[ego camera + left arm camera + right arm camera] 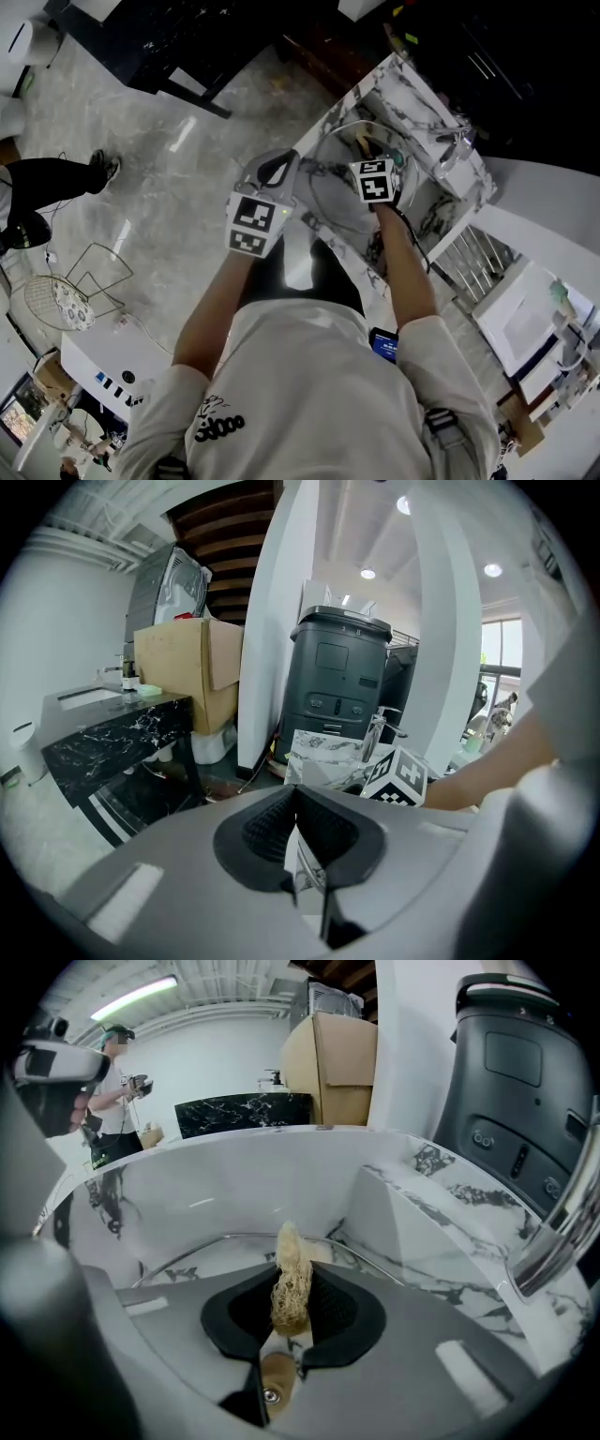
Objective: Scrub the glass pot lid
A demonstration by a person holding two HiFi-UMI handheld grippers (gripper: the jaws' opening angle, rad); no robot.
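Two tools at centre frame: left gripper (305, 846) clamps the glass pot lid (336, 202), right gripper (289, 1312) pinches a loofah (291, 1279). Marbled sink (234, 1185) walls enclose them, with the faucet (555, 1241) at right.

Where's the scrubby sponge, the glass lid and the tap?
scrubby sponge (291, 1283), right gripper view, its fuzzy middle.
glass lid (339, 202), head view, its clear pane.
tap (553, 1246), right gripper view, its shiny curved spout.
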